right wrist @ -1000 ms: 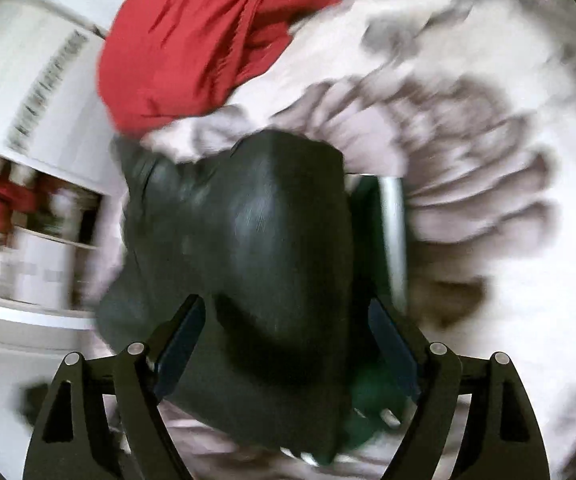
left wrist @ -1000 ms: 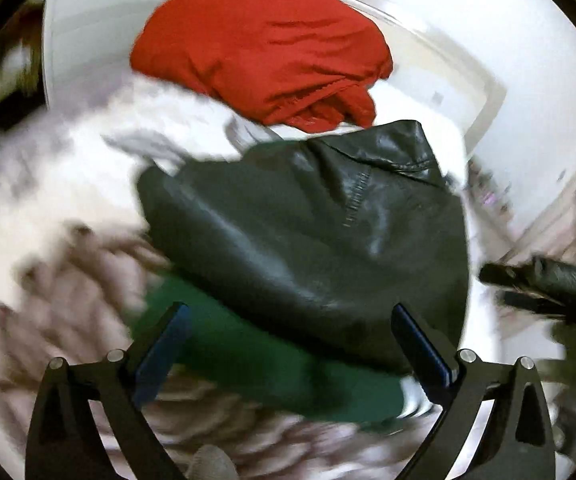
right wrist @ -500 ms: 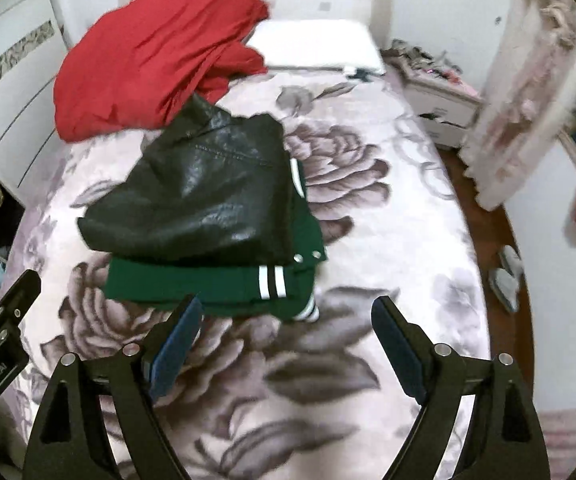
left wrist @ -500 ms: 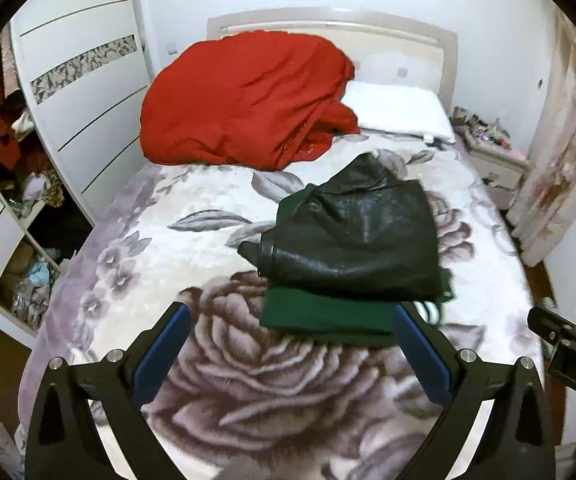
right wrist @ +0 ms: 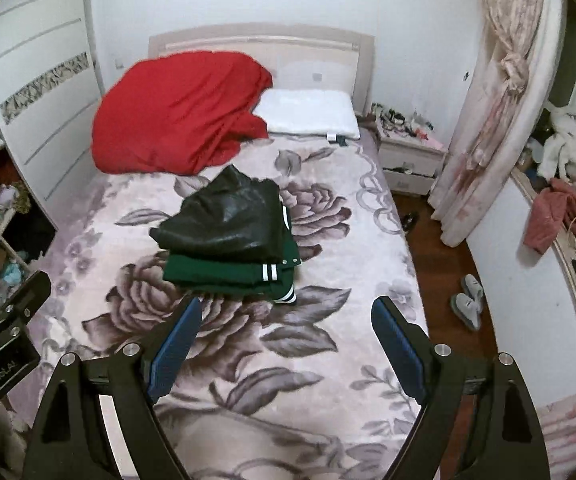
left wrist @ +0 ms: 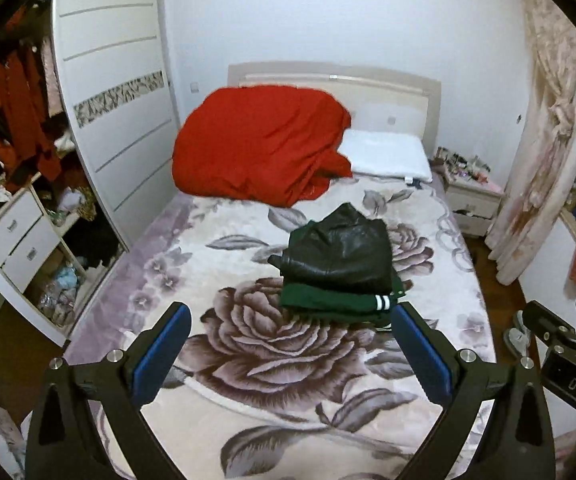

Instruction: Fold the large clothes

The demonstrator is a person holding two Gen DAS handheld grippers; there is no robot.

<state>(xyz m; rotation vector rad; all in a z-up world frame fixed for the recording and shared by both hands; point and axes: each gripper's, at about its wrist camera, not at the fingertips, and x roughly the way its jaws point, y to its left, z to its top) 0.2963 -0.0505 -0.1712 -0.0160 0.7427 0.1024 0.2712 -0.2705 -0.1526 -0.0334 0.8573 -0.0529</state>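
Wardrobe at far left, doors shut. Red garment heaped at the far left of the bed, against the headboard, unfolded. Pillow just right of it. Mid-bed: black leather jacket folded, stacked on the folded green jacket; stack looks squared off.

Left gripper: fingers wide, holding nothing, well short of the stack. Right gripper: same, fingers wide and empty.

Judgement: stack done; step in hand is between garments. Next move likely calls for reaching far-left to the red garment, pinching two edges and spreading it flat before folding.
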